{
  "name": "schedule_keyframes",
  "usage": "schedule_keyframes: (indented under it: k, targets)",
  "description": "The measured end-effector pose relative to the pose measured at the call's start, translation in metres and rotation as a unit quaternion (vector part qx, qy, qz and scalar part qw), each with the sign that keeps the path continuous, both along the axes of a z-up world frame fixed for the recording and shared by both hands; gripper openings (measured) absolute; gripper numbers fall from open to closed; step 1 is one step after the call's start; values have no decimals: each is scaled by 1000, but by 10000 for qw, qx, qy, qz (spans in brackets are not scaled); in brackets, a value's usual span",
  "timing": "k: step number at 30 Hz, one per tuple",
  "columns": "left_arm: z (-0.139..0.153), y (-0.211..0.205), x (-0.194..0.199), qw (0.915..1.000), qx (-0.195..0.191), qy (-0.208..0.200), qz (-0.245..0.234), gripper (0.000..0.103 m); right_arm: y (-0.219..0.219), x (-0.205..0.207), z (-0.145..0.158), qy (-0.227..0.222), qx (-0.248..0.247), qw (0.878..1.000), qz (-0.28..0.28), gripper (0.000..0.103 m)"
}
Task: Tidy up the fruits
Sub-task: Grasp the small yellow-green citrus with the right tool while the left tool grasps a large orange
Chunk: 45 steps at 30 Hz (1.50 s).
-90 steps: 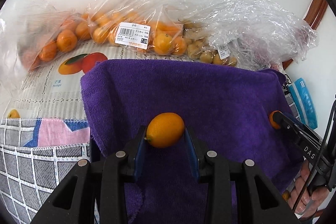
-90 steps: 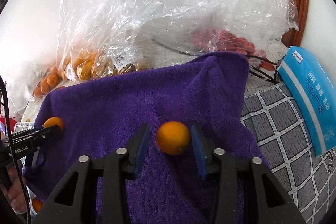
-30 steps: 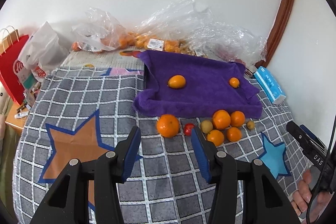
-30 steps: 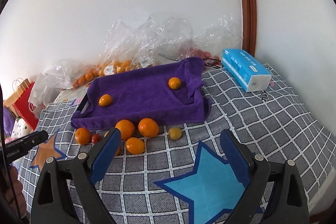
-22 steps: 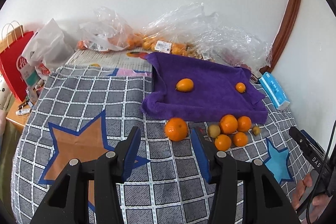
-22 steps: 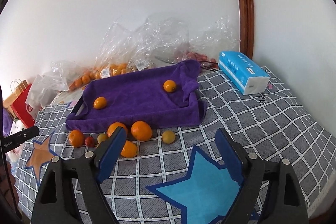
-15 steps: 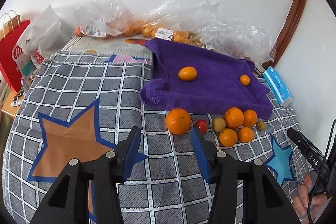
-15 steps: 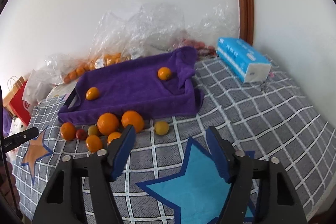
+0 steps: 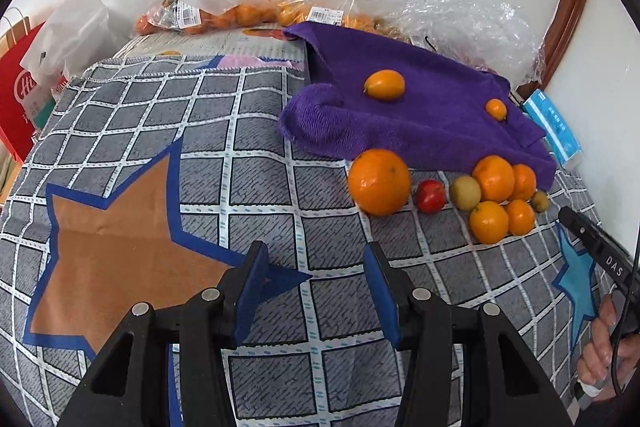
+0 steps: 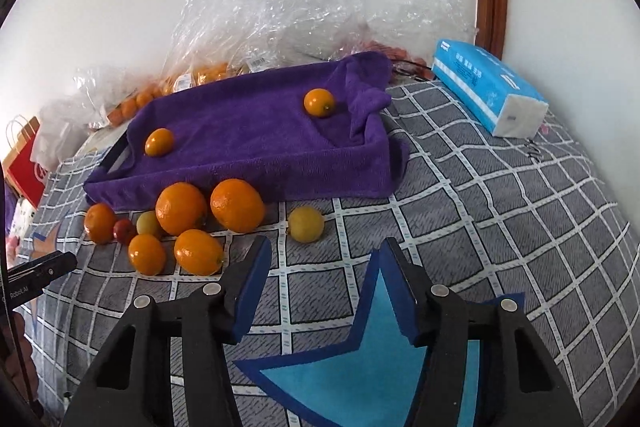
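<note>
Fruits lie loose on the checked cloth ahead of both claws: a large orange [image 9: 379, 182] just beyond the left claw [image 9: 316, 269], a yellow fruit [image 10: 306, 224] just beyond the right claw [image 10: 325, 267]; both claws gape wide, holding nothing, and two small oranges sit farther off on the purple towel [image 10: 256, 131]

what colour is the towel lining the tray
Purple; the towel shows best in the right wrist view.
</note>
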<state>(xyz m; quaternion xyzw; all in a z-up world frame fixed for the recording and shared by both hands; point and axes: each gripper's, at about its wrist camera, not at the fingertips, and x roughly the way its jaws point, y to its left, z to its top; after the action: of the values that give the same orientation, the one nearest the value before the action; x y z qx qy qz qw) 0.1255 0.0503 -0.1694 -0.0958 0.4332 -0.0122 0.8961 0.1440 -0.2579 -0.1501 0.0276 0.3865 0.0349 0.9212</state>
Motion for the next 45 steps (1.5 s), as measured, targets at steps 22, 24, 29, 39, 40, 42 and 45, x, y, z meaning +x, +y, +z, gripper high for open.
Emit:
schedule_keyframes:
  k: [22, 24, 29, 39, 40, 42, 45]
  targets:
    - [-3, -2, 1, 9989, 4, -279, -366, 64, 12, 50, -24, 430, -48, 9991, 35, 25]
    - [-3, -1, 1, 9989, -30, -288, -367, 64, 11, 49, -23, 379, -14, 9993, 34, 25]
    - [-3, 8, -2, 9981, -371, -368, -338, 63, 2, 44, -20, 297, 203, 9993, -50, 25]
    - [6, 6, 3, 9954, -885, -245, -287, 56, -2, 18, -13, 77, 228, 9997, -43, 25]
    - [9, 2, 6, 9960, -805, -265, -273, 56, -2, 18, -13, 73, 241, 9997, -56, 25]
    - [11, -8, 12, 9980, -499, -249, -300, 56, -4, 19, -13, 88, 267, 9996, -82, 25]
    - [11, -21, 22, 9989, -171, -274, -348, 56, -6, 17, -12, 43, 350, 9993, -112, 25]
